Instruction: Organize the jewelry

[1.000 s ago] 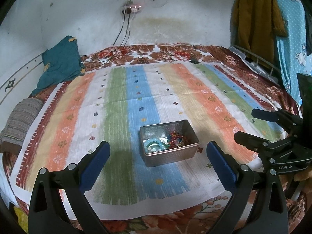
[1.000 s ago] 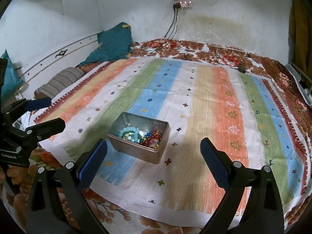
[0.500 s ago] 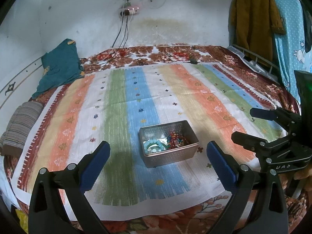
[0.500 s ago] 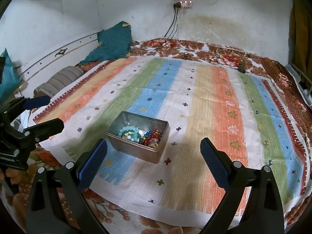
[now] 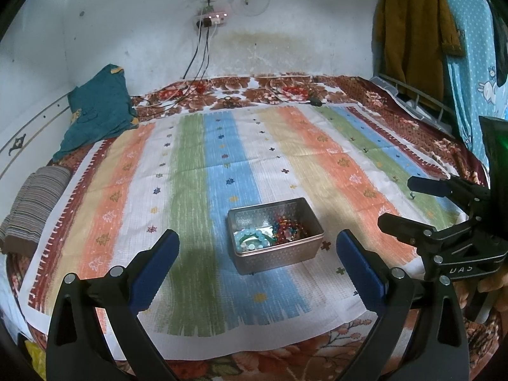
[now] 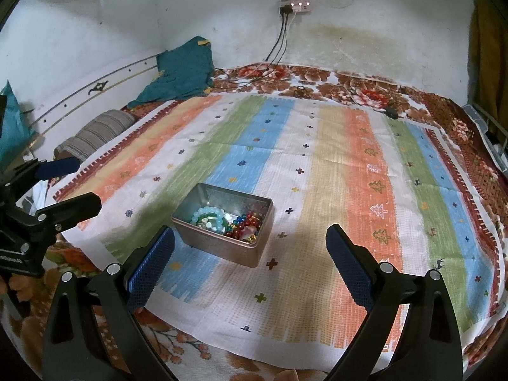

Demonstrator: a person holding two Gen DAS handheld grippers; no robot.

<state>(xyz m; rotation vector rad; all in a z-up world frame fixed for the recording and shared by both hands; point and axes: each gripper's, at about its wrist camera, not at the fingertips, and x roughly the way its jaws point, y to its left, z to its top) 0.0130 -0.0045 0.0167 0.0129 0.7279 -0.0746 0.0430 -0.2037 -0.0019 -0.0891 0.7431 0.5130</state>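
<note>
A silver metal tin (image 5: pixel 279 255) (image 6: pixel 219 247) sits on the striped cloth near the bed's front edge. Inside it lie a pale blue bead bracelet (image 5: pixel 252 239) (image 6: pixel 206 217) and a heap of red and multicoloured beads (image 5: pixel 289 227) (image 6: pixel 246 225). My left gripper (image 5: pixel 257 262) hangs open just short of the tin, empty. My right gripper (image 6: pixel 250 254) is open too, with the tin ahead on its left side and nothing held. Each gripper shows in the other's view, the right gripper (image 5: pixel 400 203) at right, the left gripper (image 6: pixel 82 187) at left.
A striped cloth (image 5: pixel 197 171) (image 6: pixel 343 158) covers a floral bedspread (image 5: pixel 365 95). A teal garment (image 5: pixel 98 111) and a striped pillow (image 5: pixel 31 203) lie at the left. Cables drop from a wall socket strip (image 5: pixel 212 17). Clothes (image 5: pixel 412 31) hang at the right.
Both grippers have drifted slightly; the tin sits a little lower and closer in the left wrist view. Nothing was taken hold of or let go.
</note>
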